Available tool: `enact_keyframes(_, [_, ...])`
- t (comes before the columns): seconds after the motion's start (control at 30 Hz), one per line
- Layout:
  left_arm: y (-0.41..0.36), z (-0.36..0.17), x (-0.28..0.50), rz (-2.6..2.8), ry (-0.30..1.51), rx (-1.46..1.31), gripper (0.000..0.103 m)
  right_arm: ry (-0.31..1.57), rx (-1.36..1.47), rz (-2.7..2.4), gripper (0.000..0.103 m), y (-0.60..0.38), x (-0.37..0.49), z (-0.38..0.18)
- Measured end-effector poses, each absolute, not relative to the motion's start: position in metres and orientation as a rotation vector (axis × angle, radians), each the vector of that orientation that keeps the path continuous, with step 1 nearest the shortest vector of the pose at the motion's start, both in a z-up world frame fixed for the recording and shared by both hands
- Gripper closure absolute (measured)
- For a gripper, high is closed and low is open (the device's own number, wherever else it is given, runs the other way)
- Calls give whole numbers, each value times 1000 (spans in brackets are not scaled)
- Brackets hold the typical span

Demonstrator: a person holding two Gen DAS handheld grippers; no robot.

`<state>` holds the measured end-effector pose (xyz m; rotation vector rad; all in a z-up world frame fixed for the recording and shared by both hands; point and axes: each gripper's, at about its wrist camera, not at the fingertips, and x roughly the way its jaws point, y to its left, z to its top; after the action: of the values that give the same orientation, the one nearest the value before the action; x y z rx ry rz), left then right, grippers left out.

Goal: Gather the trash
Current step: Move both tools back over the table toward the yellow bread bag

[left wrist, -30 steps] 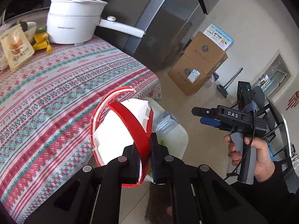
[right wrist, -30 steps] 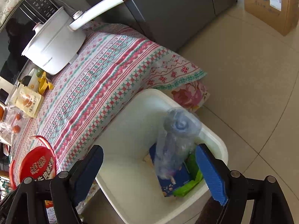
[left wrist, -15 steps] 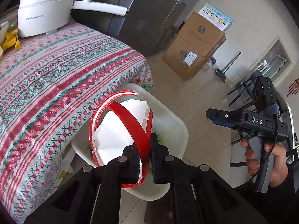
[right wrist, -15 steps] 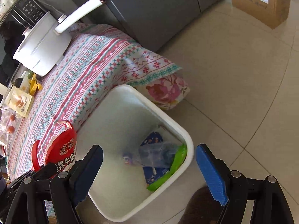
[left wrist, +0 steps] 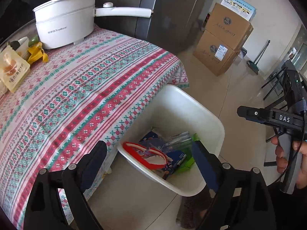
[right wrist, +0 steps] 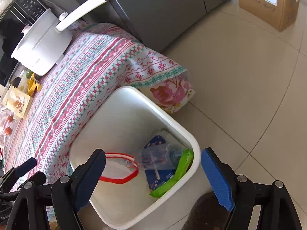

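The left gripper (left wrist: 149,164) hangs above the near rim of the white bin (left wrist: 214,122), its fingers (left wrist: 94,159) spread wide and holding nothing. The right gripper (right wrist: 153,178) hovers over the same bin, fingers (right wrist: 216,178) likewise spread apart and empty. Inside the bin, the red-rimmed cup (right wrist: 119,168) lies toward 9 o'clock, touching a crumpled clear plastic bottle (right wrist: 157,157); a blue packet (right wrist: 159,176) lies under them and a green wrapper (right wrist: 172,174) rests at 3 o'clock against the wall. At 10 o'clock the bin stands just beside the desk (left wrist: 80,95) with its patterned cloth. Farther along, a white pot (left wrist: 65,25) stands at 11 o'clock, near a yellow peel (left wrist: 37,52) and a snack pouch (left wrist: 13,71).
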<state>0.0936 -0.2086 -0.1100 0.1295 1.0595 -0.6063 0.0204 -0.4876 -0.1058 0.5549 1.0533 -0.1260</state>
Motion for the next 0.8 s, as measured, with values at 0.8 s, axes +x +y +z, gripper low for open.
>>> enact_keyframes(0.8, [-4,-45,132,-280,965,-40,0,1013,221,147,13,-304,116,-47])
